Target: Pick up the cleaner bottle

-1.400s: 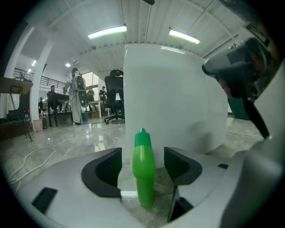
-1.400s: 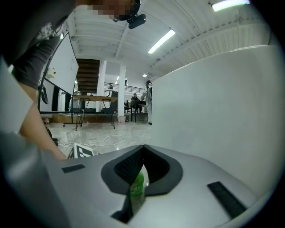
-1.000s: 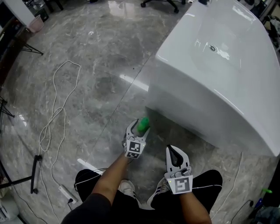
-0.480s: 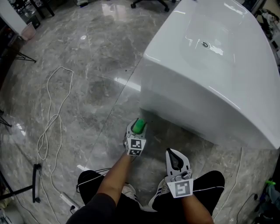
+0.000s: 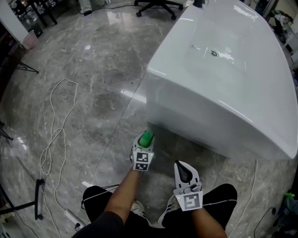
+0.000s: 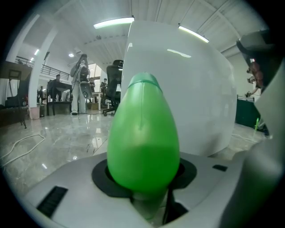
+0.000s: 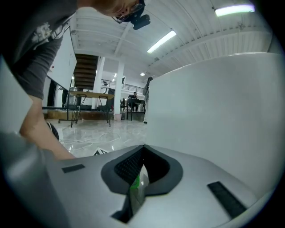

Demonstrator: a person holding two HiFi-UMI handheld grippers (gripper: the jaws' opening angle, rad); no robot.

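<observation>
The green cleaner bottle [image 5: 146, 137] stands on the marble floor just in front of the white bathtub [image 5: 186, 100]. My left gripper [image 5: 145, 141] reaches around it from behind. In the left gripper view the bottle [image 6: 142, 133] fills the rounded cut-out between the jaws of the left gripper [image 6: 144, 189]; the jaws are closing on it and a thin dark gap still shows at its sides. My right gripper [image 5: 184, 167] hangs to the right, nearer my knees, shut and empty. In its own view the right gripper [image 7: 140, 171] faces the tub wall.
The bathtub wall rises close ahead and to the right. A white cable [image 5: 58, 130] loops over the floor at left, ending at a power strip [image 5: 70, 214]. An office chair [image 5: 158, 4] stands far back. My legs and shoes [image 5: 170, 207] are below the grippers.
The left gripper's jaws have narrowed around the green bottle. The head view has tilted, so the tub and floor sit lower in frame. Both hands stay in place.
</observation>
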